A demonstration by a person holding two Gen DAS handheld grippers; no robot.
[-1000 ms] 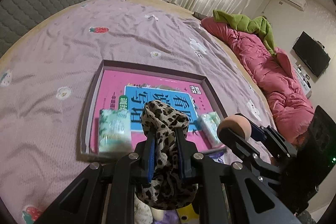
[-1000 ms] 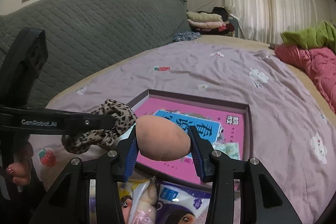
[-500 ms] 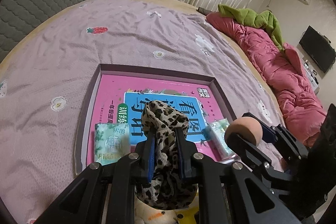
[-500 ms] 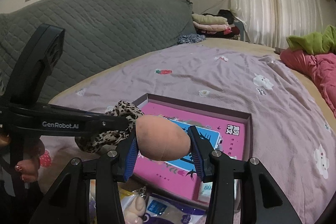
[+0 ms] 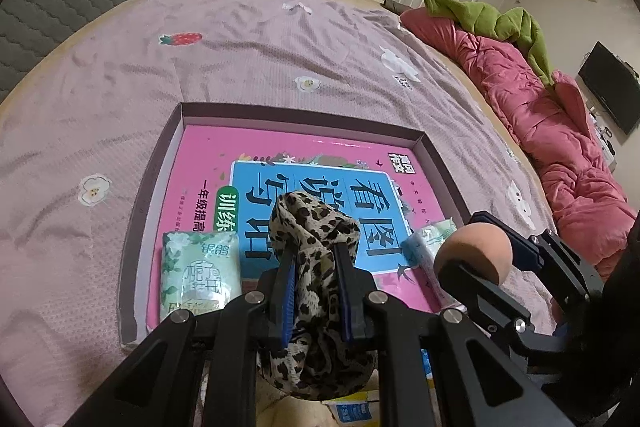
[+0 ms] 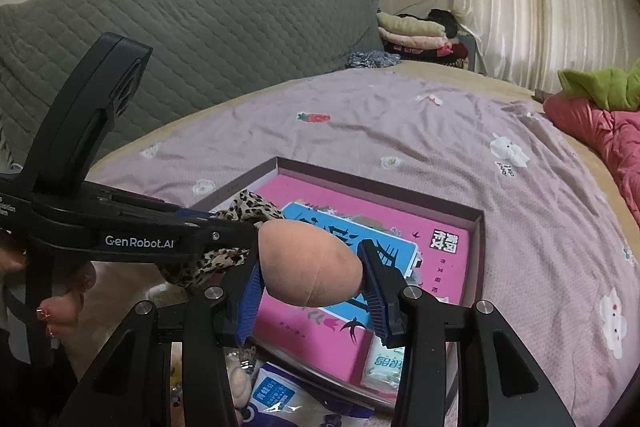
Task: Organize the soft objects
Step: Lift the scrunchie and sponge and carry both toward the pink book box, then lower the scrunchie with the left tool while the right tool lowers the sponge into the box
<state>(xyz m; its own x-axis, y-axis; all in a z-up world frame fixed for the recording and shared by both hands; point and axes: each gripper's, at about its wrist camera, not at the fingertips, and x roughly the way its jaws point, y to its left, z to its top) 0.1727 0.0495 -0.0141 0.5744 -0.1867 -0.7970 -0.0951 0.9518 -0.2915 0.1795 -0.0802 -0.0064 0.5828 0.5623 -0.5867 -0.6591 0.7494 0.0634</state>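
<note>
Since the earlier frame, both of your hands have come forward and lower, so the shallow box (image 5: 434,155) now fills more of the lower centre of each view. Your left hand-held gripper (image 5: 314,259) is narrow, clamped on the leopard scrunchie (image 5: 316,223); your right hand-held gripper (image 6: 310,267) holds the peach sponge (image 6: 312,263), its long axis lying across the jaws. The box lies directly ahead and below both; the left one seems nearer to it, above the tissue pack (image 5: 198,267).
</note>
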